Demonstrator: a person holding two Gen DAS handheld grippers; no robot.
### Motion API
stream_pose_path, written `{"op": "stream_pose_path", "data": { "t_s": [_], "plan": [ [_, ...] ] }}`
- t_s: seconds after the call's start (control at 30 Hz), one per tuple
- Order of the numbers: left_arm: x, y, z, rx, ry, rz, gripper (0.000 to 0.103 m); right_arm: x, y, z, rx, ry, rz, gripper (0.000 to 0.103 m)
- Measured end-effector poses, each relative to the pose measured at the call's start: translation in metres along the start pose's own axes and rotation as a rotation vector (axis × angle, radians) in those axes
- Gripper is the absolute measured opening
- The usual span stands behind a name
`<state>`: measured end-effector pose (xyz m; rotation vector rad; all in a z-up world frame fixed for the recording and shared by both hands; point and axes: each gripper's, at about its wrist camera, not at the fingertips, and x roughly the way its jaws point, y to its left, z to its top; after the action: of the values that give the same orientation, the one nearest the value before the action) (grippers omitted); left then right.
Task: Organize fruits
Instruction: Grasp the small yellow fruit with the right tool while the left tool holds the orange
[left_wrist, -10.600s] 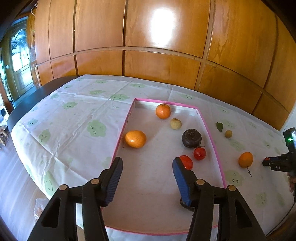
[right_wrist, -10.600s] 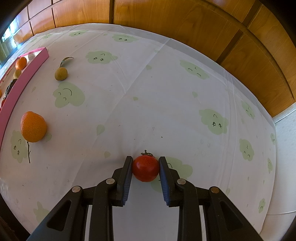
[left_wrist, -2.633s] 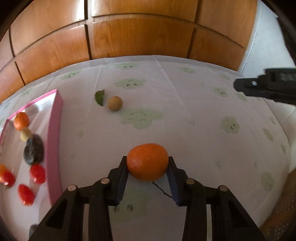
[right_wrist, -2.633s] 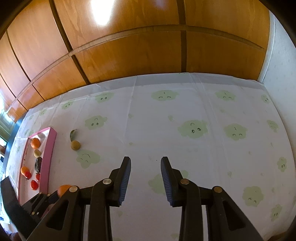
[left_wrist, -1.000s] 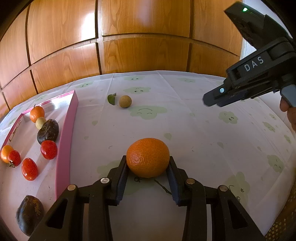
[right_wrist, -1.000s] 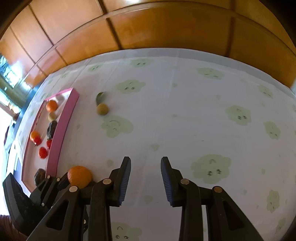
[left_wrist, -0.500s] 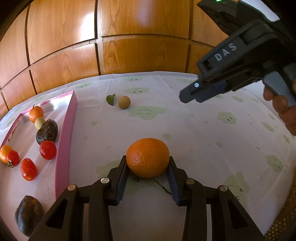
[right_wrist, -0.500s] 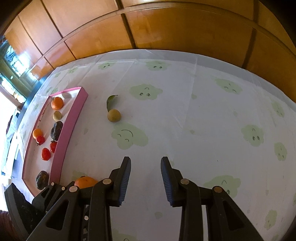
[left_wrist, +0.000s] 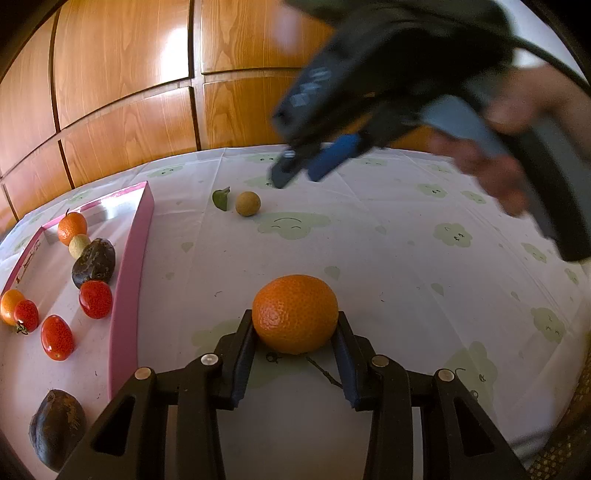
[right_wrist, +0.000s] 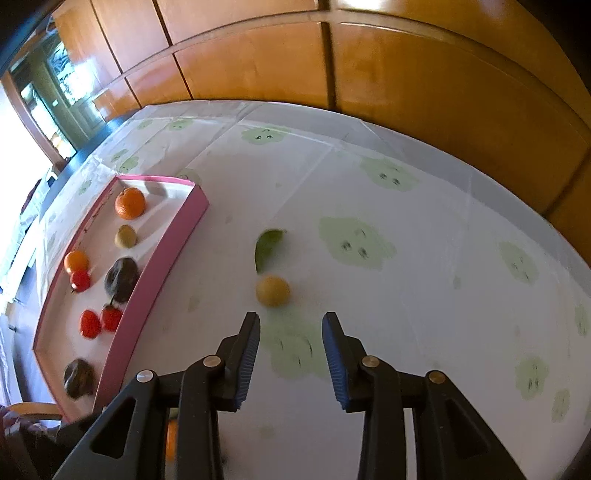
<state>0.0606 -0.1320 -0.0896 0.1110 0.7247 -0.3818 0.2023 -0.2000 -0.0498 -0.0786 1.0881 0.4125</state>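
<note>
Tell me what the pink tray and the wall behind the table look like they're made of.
Pink tray: probably cardboard or thin board, matte, with flat straight walls and a pale inner floor. Wall: wood panelling, glossy varnish, with visible grain and a bright window reflection.

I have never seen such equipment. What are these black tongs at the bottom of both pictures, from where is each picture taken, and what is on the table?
No robot is here: a person holds a two-finger gripper in each hand, each with a camera looking along its fingers. The left gripper is shut on an orange. The right gripper is open and holds nothing; just beyond its fingertips lies a small yellow-brown fruit with a green leaf next to it. In the left camera's picture, the blurred right gripper also appears, with the hand that holds it. On the patterned tablecloth lies a pink-rimmed tray that holds oranges, red tomatoes and dark fruits.
</note>
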Motion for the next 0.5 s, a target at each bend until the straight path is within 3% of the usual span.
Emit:
{"op": "stream_pose_path", "data": {
  "t_s": [0.33,0.4,0.5],
  "plan": [
    [0.000,0.000,0.000,0.001,-0.002,-0.002,0.040,0.048,0.019,0.019,-0.076,0.088,-0.029,0.033],
    [0.000,0.000,0.000,0.001,-0.001,-0.002,0.040,0.047,0.022,0.017,-0.094,0.075,-0.053,0.025],
    [0.000,0.000,0.000,0.001,-0.002,-0.001,0.040,0.033,0.020,0.011,-0.089,0.045,-0.066,0.025]
  ]
}}
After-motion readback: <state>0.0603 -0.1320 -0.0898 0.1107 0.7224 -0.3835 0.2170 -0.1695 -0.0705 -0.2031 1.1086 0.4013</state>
